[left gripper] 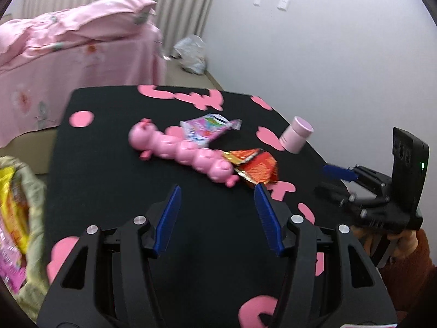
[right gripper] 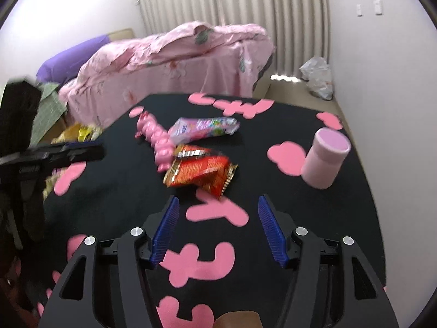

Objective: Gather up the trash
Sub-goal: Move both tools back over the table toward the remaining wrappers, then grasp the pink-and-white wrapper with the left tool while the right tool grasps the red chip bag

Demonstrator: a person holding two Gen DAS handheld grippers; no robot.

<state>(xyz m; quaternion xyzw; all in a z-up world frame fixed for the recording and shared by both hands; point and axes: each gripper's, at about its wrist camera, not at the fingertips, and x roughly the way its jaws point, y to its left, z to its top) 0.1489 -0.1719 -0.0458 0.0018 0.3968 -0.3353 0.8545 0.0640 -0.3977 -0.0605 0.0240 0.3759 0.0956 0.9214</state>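
A red-orange snack wrapper [left gripper: 252,166] [right gripper: 200,170] lies mid-table, against the tail of a pink caterpillar toy [left gripper: 180,149] [right gripper: 157,136]. A pink-and-white wrapper [left gripper: 207,128] [right gripper: 203,129] lies just beyond. My left gripper [left gripper: 217,194] is open and empty, just short of the red wrapper. My right gripper [right gripper: 218,205] is open and empty, also just short of the red wrapper. The right gripper also shows in the left wrist view [left gripper: 338,173], the left gripper in the right wrist view [right gripper: 79,151]; neither one's jaw state reads there.
The table has a black cloth with pink shapes [left gripper: 109,136] [right gripper: 273,218]. A pink cylinder container [left gripper: 296,134] [right gripper: 325,158] stands at its right. A bag holding wrappers [left gripper: 16,213] [right gripper: 76,134] hangs left of the table. A bed with pink bedding [right gripper: 177,54] and a white plastic bag [right gripper: 318,78] lie beyond.
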